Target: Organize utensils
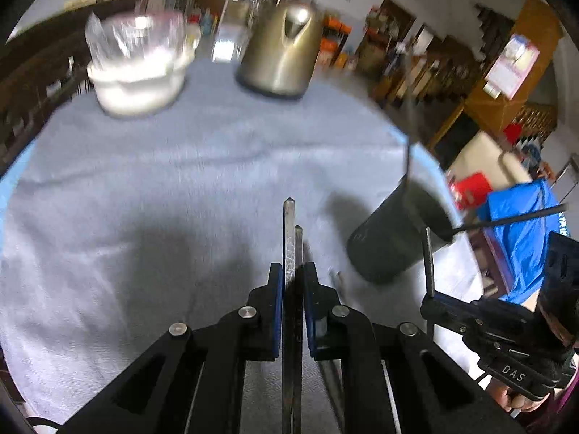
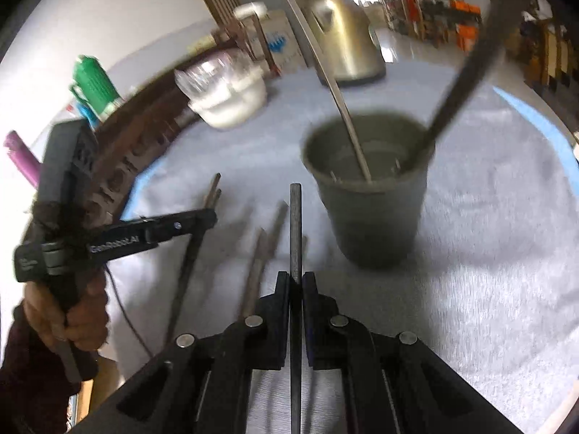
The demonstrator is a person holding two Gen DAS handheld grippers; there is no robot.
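Chopsticks point(image 1: 291, 242), a pair of flat metal ones, stand clamped between the pads of the left gripper point(image 1: 293, 282), held above the grey tablecloth point(image 1: 181, 188). The right gripper point(image 2: 296, 284) is clenched on a single dark chopstick point(image 2: 295, 231), just beside the dark cup point(image 2: 372, 195) that already holds two long utensils. More chopsticks point(image 2: 258, 264) lie on the cloth between the two grippers, left of the cup.

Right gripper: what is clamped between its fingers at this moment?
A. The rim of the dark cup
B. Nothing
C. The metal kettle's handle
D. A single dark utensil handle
D. In the right wrist view the right gripper is shut on one thin dark utensil handle that runs straight out between its pads, short of the dark cup standing on the cloth.
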